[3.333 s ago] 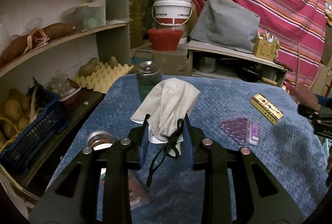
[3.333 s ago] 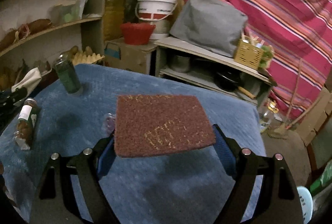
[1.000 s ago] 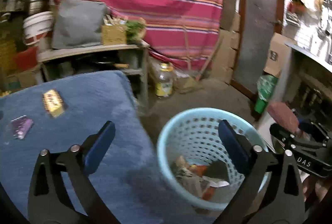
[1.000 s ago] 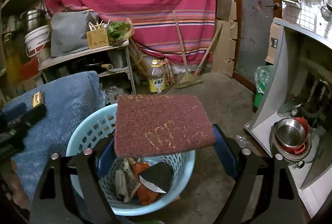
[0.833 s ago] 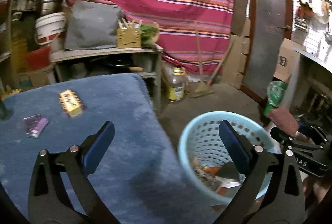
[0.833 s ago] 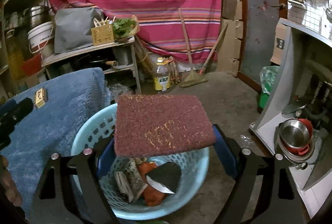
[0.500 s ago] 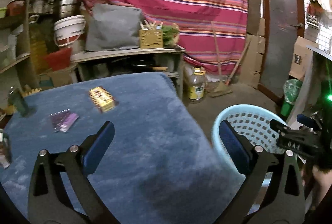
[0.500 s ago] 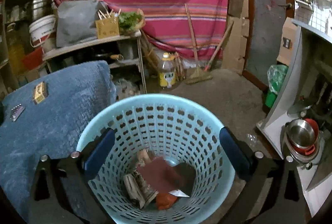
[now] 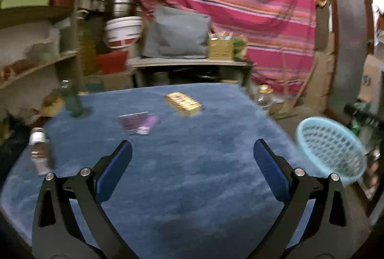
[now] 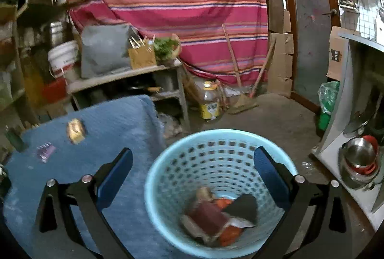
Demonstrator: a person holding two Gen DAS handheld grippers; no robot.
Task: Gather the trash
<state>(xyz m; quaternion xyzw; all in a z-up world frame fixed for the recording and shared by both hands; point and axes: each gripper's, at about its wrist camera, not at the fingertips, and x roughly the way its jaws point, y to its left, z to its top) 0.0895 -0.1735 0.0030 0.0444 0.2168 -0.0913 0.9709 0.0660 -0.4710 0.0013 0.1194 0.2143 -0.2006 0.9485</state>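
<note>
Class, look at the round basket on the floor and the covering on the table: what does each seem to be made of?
Basket: probably moulded plastic, pale blue with a smooth, slightly glossy rim and regular rows of holes in its wall.
Table covering: seemingly a soft blue textile such as fleece or towelling, matt and fuzzy, draping over the edge.

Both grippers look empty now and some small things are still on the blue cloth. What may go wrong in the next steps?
1. The purple packet and yellow box lie flat on the soft blue cloth; the fingers may pinch cloth too.
2. Two bottles stand near the left edge; a reaching left gripper might knock one over.
3. The basket sits low beside the table, so anything dropped from off-centre could miss it.
</note>
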